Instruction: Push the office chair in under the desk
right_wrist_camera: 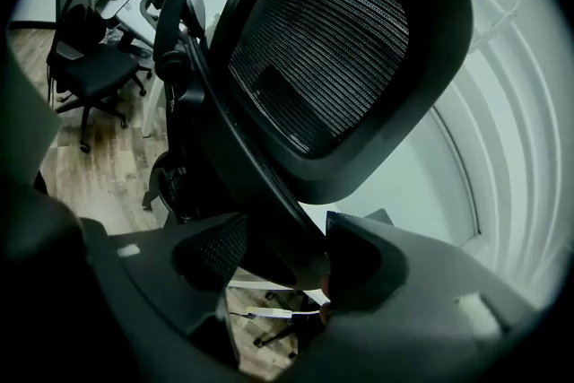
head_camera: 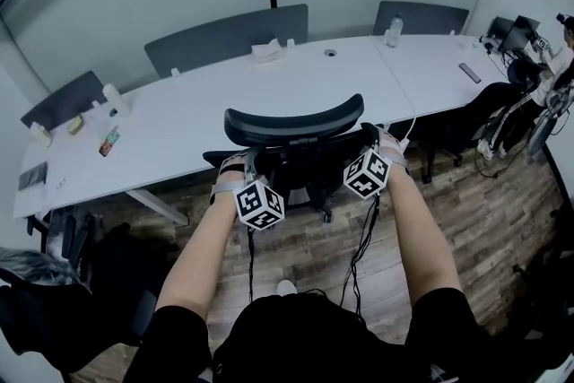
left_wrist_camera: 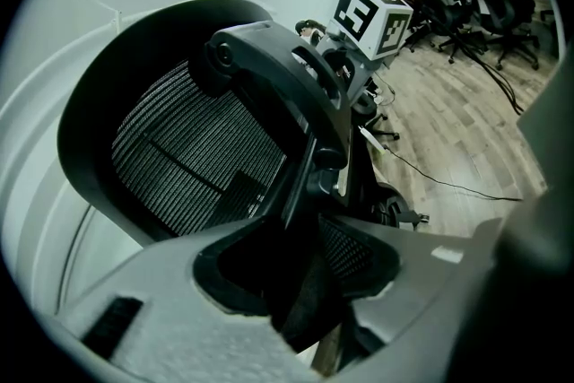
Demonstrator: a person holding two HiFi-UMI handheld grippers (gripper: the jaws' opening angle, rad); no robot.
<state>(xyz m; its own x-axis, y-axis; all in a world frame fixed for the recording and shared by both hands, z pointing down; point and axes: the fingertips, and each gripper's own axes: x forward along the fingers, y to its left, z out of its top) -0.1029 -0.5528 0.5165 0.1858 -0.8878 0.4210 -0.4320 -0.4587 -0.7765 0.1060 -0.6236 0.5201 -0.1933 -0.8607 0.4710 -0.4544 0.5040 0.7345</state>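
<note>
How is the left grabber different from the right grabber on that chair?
The left gripper clamps the left side of the office chair back, while the right gripper clamps the right side. In the head view, the right gripper sits a little nearer the desk than the left gripper. What they share: both are shut on the chair's dark frame, below the headrest, and both point toward the desk.

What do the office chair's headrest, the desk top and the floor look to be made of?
On the office chair, the headrest is black woven mesh in a matte plastic frame; a fine grid shows. The desk top looks like smooth white laminate: even, faint sheen. The floor is wood-look planks with grain; real wood or vinyl, unclear.
</note>
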